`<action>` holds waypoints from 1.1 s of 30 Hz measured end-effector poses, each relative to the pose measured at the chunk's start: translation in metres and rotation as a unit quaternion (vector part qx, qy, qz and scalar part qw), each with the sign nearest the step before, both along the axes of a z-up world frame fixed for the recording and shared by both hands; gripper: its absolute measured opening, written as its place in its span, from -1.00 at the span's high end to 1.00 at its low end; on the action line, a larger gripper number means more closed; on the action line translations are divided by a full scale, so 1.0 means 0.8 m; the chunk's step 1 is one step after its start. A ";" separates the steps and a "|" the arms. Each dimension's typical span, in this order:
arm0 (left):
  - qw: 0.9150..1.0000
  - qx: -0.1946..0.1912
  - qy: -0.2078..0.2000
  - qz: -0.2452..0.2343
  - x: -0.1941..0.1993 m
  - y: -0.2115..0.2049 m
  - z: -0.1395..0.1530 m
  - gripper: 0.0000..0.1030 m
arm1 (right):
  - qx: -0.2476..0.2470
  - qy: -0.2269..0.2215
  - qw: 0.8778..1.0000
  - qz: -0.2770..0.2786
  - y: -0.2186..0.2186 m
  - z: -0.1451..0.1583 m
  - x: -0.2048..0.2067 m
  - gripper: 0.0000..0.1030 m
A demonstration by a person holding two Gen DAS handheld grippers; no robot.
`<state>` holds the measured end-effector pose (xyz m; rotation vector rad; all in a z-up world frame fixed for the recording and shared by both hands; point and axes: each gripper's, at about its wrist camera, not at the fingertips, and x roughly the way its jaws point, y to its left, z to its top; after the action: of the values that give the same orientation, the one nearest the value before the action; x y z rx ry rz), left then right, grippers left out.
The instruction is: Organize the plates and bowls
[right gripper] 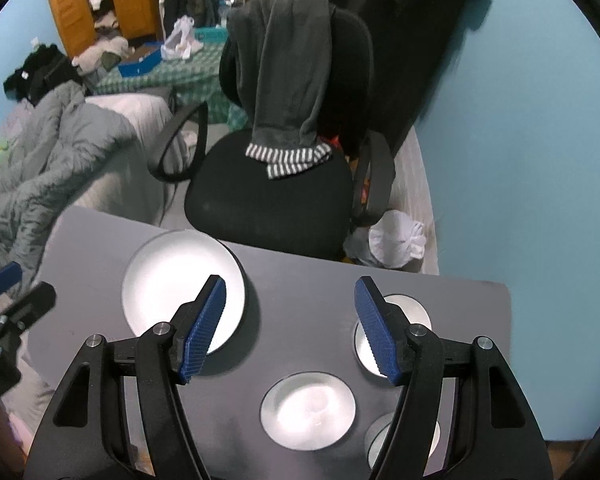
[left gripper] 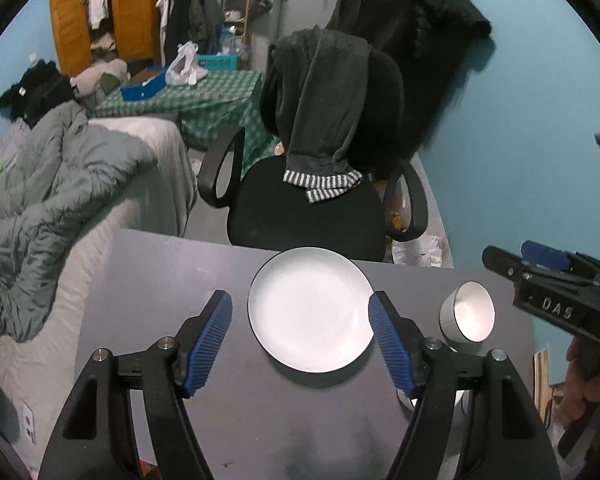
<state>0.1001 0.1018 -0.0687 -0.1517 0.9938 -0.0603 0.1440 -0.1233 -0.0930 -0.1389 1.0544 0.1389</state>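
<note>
A large white plate point(left gripper: 310, 310) lies on the grey table point(left gripper: 160, 280); it also shows in the right wrist view point(right gripper: 172, 284). My left gripper point(left gripper: 300, 320) is open and empty, its blue pads either side of the plate's near half, above it. A white bowl point(left gripper: 468, 316) stands to the plate's right. In the right wrist view a small white plate point(right gripper: 308, 406) lies near the front, with a bowl point(right gripper: 410, 314) behind the right finger and another bowl point(right gripper: 380, 436) partly hidden lower right. My right gripper point(right gripper: 290, 320) is open and empty above the table.
A black office chair point(left gripper: 308, 208) draped with dark clothes stands just beyond the table's far edge. A bed with a grey duvet point(left gripper: 60, 184) lies to the left. A blue wall point(left gripper: 520, 140) is on the right. The right gripper's body point(left gripper: 556, 292) hovers at the table's right.
</note>
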 end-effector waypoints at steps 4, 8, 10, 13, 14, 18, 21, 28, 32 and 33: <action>1.000 0.011 -0.026 -0.009 -0.016 -0.002 0.022 -0.45 | 0.008 -0.018 1.000 -0.001 0.000 0.025 -0.017 -0.30; 0.998 0.029 -0.062 -0.012 -0.032 -0.004 0.045 -0.55 | 0.012 -0.035 0.999 -0.004 0.001 0.046 -0.033 -0.30; 0.996 0.039 -0.073 -0.021 -0.040 -0.006 0.054 -0.56 | 0.016 -0.039 0.999 -0.008 0.000 0.055 -0.041 -0.30; 0.994 0.050 -0.086 -0.035 -0.050 -0.009 0.067 -0.62 | 0.017 -0.047 0.999 -0.013 -0.001 0.066 -0.055 -0.30; 0.994 0.053 -0.090 -0.038 -0.052 -0.010 0.070 -0.69 | 0.016 -0.052 0.998 -0.016 -0.001 0.072 -0.061 -0.30; 0.991 0.067 -0.103 -0.056 -0.061 -0.014 0.080 -0.70 | 0.014 -0.064 0.998 -0.027 -0.005 0.084 -0.081 -0.31; 0.990 0.065 -0.105 -0.066 -0.066 -0.017 0.086 -0.70 | 0.020 -0.066 0.997 -0.037 -0.009 0.090 -0.093 -0.31; 0.989 0.056 -0.106 -0.084 -0.078 -0.027 0.092 -0.70 | 0.031 -0.066 0.995 -0.063 -0.027 0.099 -0.111 -0.31; 0.988 0.044 -0.107 -0.102 -0.085 -0.036 0.093 -0.70 | 0.028 -0.069 0.994 -0.083 -0.038 0.102 -0.127 -0.31; 0.988 0.042 -0.106 -0.108 -0.087 -0.039 0.093 -0.70 | 0.027 -0.068 0.993 -0.089 -0.041 0.103 -0.130 -0.31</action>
<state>0.0308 0.0704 0.0055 0.0399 0.7956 -0.2290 0.0400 -0.1564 -0.0106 -0.0043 0.9215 -0.0033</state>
